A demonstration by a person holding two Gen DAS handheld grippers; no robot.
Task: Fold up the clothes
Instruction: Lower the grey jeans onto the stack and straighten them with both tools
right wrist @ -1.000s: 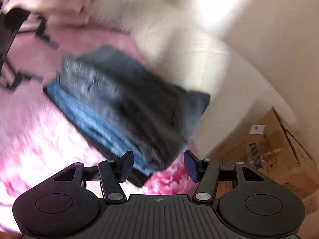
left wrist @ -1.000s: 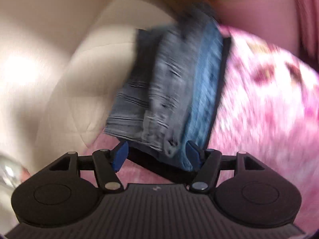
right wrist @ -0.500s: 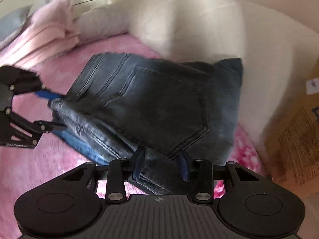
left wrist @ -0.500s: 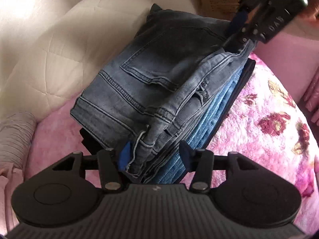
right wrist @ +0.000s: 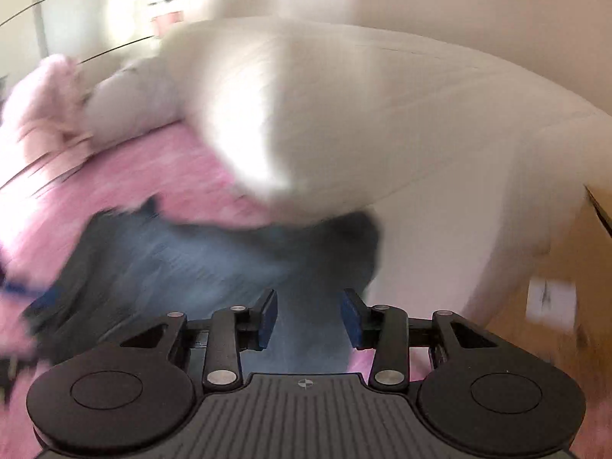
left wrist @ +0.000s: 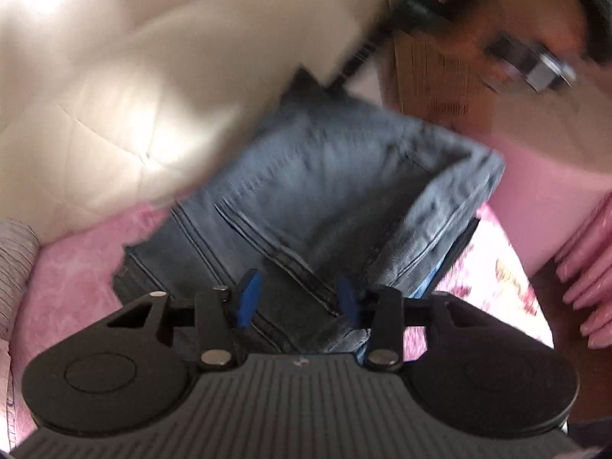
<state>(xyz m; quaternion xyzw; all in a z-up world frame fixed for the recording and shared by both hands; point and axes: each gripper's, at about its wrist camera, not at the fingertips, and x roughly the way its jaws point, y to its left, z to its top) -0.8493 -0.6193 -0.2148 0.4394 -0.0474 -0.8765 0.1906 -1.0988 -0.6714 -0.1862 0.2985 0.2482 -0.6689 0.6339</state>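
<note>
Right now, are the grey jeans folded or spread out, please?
Folded: the grey jeans form a compact rectangle, back pocket on top, on a stack over the pink blanket.

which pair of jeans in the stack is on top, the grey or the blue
The dark grey jeans are on top, their seams and pocket stitching facing up. The brighter blue jeans only peek out as a thin edge from beneath them, on the pink blanket.

Daylight floods in hard from the upper side, and the cream cushion [right wrist: 344, 114] blows out to a white glare with hardly any texture; in the left wrist view a bright patch sits on the same cushion [left wrist: 153, 122]. Both pictures smear with motion: the jeans [left wrist: 325, 199] lose their stitching and the cardboard box [left wrist: 432, 72] is streaked. The edges bend and darken at the corners. Only the black tool bodies nearest the lens stay crisp.
</note>
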